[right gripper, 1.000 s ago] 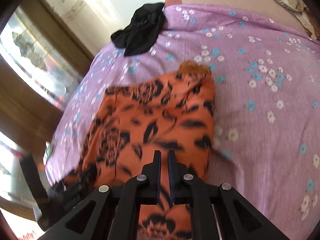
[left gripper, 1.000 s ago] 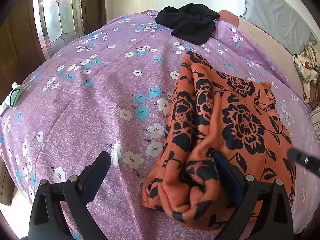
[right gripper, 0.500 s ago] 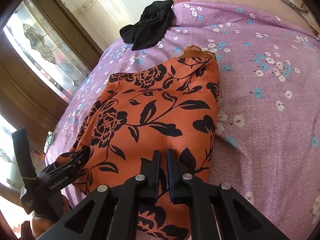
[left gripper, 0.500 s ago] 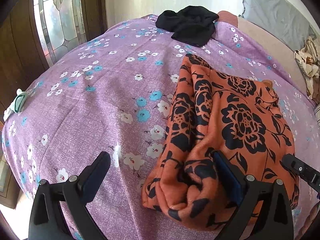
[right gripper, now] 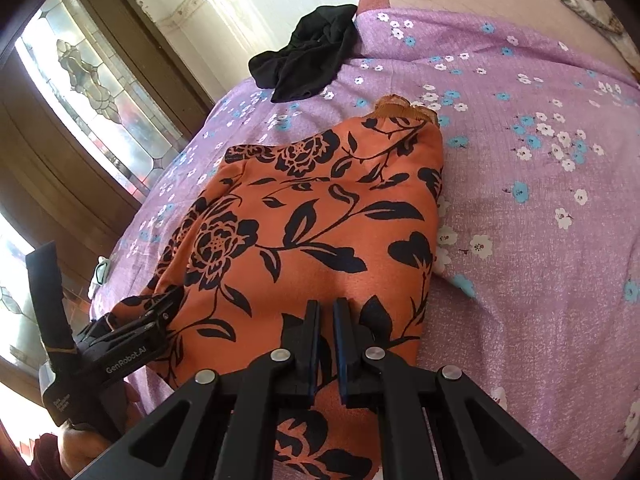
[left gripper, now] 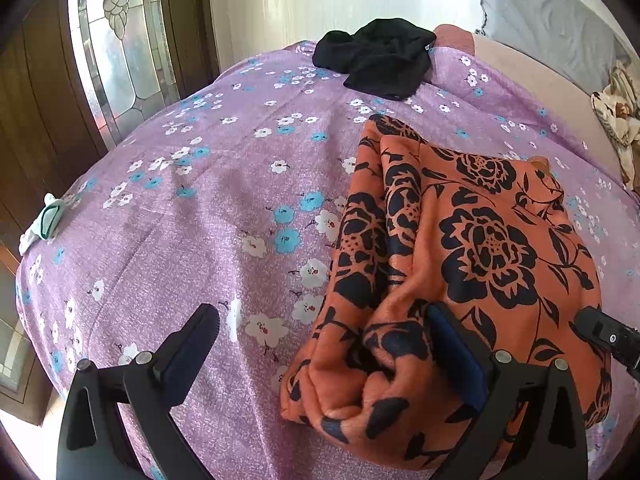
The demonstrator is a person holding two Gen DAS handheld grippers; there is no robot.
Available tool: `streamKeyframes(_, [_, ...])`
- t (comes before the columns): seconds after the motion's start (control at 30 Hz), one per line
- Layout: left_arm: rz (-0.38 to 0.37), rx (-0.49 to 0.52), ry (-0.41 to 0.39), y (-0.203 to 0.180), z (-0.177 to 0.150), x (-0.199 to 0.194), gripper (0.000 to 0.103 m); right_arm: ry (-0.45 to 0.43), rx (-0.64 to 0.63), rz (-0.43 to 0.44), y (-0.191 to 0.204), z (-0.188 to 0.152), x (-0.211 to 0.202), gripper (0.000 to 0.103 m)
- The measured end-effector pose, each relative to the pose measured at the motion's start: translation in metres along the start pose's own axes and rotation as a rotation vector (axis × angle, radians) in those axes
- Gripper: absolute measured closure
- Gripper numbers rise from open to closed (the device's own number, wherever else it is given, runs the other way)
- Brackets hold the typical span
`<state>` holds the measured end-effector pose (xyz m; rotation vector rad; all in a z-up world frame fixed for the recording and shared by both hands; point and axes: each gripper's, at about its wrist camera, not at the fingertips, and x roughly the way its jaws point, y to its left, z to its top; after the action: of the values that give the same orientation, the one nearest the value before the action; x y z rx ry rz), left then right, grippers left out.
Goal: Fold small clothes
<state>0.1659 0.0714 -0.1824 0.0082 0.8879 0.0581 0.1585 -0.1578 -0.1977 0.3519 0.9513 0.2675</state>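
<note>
The left gripper (left gripper: 324, 340) stands wide apart, its right finger (left gripper: 456, 356) resting on the near edge of the folded orange garment (left gripper: 460, 264), its left finger over the purple sheet (left gripper: 192, 240). The right gripper (right gripper: 326, 320) is nearly closed, empty, above the garment's near end; a black cloth (right gripper: 308, 56) lies well beyond.

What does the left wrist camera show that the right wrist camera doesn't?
Only the left wrist view shows the orange garment's bunched near fold between the left gripper's wide-open jaws, and grey bedding at the far right. Only the right wrist view shows the right gripper shut over the garment, and the left gripper's body with a hand beneath it. Both show the garment, the black clothes, the purple sheet and the stained-glass door.
</note>
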Motion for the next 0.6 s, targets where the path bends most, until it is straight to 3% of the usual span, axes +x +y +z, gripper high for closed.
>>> streamKeyframes(0.6, [0.063, 0.068, -0.062, -0.0089, -0.0042, -0.0051, 0.000, -0.007, 0.045, 0.056, -0.0087, -0.0025, -0.0036, 0.093])
